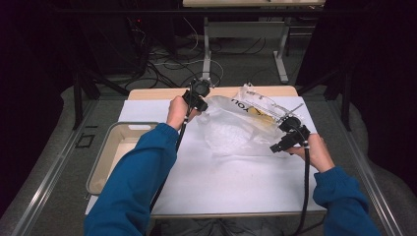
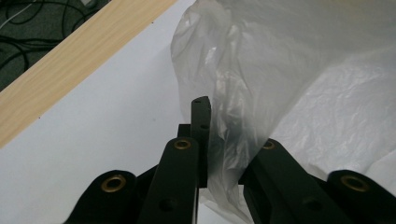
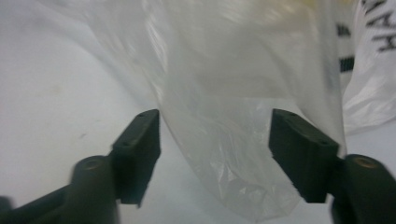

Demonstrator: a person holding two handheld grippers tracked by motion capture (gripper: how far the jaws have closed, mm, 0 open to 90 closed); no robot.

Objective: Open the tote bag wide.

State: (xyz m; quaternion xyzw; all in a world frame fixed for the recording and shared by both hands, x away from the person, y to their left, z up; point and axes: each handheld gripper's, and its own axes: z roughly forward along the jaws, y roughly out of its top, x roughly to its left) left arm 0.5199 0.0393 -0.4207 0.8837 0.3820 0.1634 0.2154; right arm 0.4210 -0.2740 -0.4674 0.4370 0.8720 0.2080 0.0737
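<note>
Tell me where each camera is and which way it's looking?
High view: sits above the person's side, looking forward and down at the table; blue sleeves, both hands, left gripper and right gripper show.
Left gripper view: rides the left gripper, looking along its shut jaws pinching the plastic bag.
Right gripper view: rides the right gripper, looking along open jaws with the bag between.
All three share the bag.

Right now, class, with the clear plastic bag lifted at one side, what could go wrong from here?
1. The left gripper pinches only a thin fold of the plastic bag; the film might slip out or tear.
2. The right gripper stands open around the bag, its jaws off the film, so that side may sag.
3. The contents with the yellow patch could shift as the bag rises.
</note>
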